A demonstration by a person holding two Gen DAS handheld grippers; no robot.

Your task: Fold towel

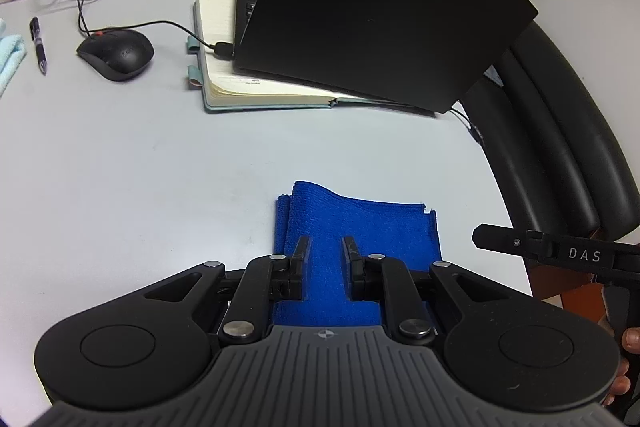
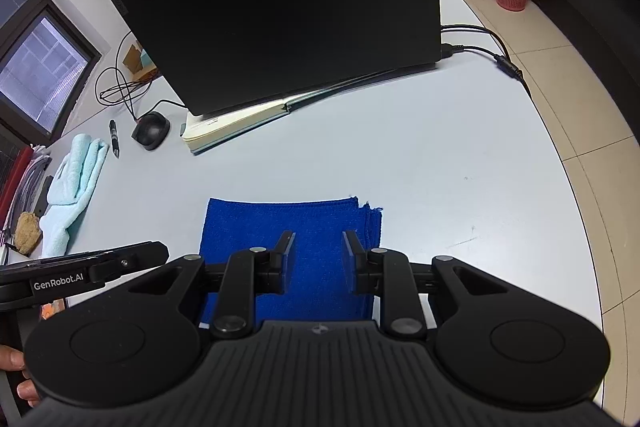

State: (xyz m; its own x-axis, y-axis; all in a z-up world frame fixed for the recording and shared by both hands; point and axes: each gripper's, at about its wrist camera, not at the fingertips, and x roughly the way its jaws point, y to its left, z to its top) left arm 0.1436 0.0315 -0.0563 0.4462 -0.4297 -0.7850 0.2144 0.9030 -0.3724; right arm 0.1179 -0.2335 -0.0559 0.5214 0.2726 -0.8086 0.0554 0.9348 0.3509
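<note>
A blue towel [image 1: 360, 227] lies folded into a small rectangle on the white table, with stacked layers showing at its edges; it also shows in the right wrist view [image 2: 288, 223]. My left gripper [image 1: 326, 247] hovers over the towel's near part, open and empty. My right gripper [image 2: 318, 241] hovers over the same towel, open and empty. The right gripper's body [image 1: 560, 251] shows at the right edge of the left wrist view, and the left gripper's body [image 2: 80, 267] at the left of the right wrist view.
An open black laptop [image 2: 280, 7] rests on an open notebook [image 2: 240, 123] behind the towel. A black mouse [image 1: 116, 53], a pen [image 1: 39, 45], cables and a light blue towel [image 2: 76, 183] lie to the left. The table edge [image 2: 580, 211] curves at the right, with a black chair [image 1: 560, 147].
</note>
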